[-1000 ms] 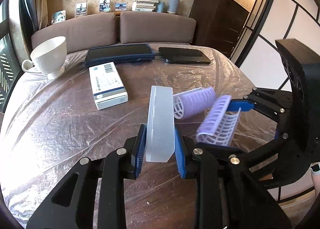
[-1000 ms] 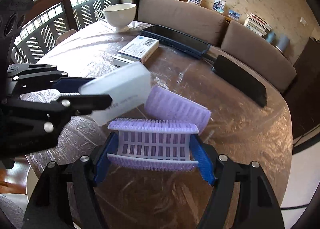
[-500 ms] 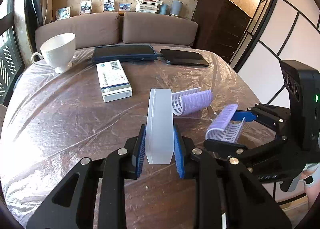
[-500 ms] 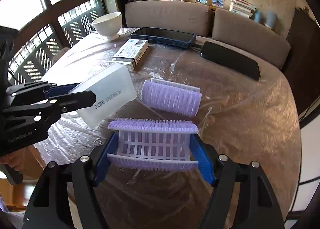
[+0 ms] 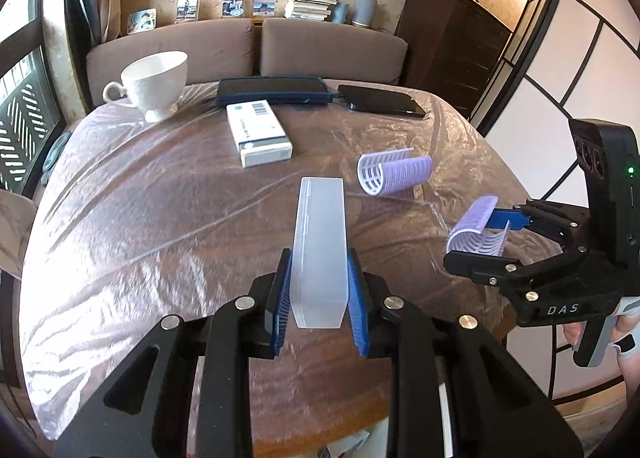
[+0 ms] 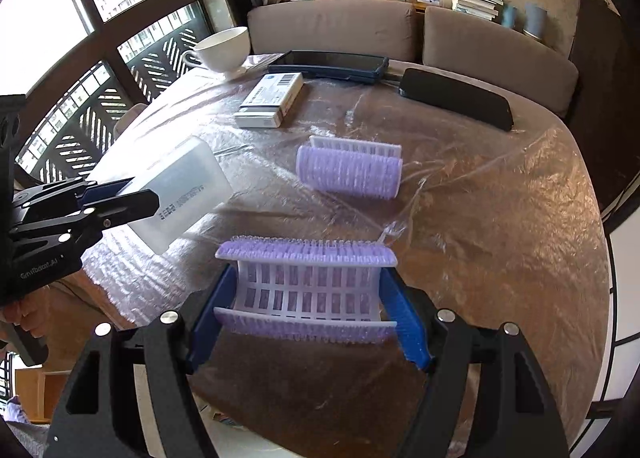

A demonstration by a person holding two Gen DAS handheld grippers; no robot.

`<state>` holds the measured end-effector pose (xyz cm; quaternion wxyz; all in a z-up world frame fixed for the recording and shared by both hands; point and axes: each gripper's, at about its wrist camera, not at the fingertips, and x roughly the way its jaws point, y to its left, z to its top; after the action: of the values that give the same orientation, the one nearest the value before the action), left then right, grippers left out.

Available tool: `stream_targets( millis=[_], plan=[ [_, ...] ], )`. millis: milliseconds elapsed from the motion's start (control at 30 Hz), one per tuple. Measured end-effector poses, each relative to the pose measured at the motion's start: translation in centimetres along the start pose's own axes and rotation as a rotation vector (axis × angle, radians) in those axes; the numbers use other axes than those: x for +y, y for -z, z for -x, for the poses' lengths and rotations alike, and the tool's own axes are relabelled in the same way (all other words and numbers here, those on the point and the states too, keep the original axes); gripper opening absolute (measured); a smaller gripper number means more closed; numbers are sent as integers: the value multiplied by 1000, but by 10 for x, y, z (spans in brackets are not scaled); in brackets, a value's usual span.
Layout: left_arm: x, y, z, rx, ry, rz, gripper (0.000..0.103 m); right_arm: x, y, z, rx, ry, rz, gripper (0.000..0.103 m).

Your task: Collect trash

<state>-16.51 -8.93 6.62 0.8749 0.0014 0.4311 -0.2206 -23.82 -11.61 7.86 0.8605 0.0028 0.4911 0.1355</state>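
Left gripper [image 5: 320, 298] pinches a frosted plastic box [image 5: 320, 246], lifted off the table [image 5: 160, 218] at its near edge. Right gripper [image 6: 308, 310] clamps a purple hair roller half [image 6: 306, 286] by its ends, also in the air, right of the box. A second roller [image 6: 348, 170] lies on the table's plastic cover at mid-right. Farther back: carton [image 5: 258, 132], cup [image 5: 154, 84] far left, two phones [image 5: 276, 89].

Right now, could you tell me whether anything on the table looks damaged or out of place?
Yes: the purple hair roller lying mid-table looks split, a white ribbed half sticking out beside its purple shell.
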Motion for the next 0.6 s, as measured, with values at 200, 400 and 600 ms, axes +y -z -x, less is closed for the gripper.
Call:
stream_targets(
  millis=[200, 400, 600],
  plan=[
    [0, 13, 17, 5, 1, 13, 28, 10, 10, 15, -1, -34, 25, 72],
    [1, 25, 36, 14, 7, 12, 28, 19, 21, 25, 14, -72, 39, 72],
    [-1, 36, 50, 23, 22, 1, 28, 24, 34, 28, 42, -91, 56, 72]
  ],
)
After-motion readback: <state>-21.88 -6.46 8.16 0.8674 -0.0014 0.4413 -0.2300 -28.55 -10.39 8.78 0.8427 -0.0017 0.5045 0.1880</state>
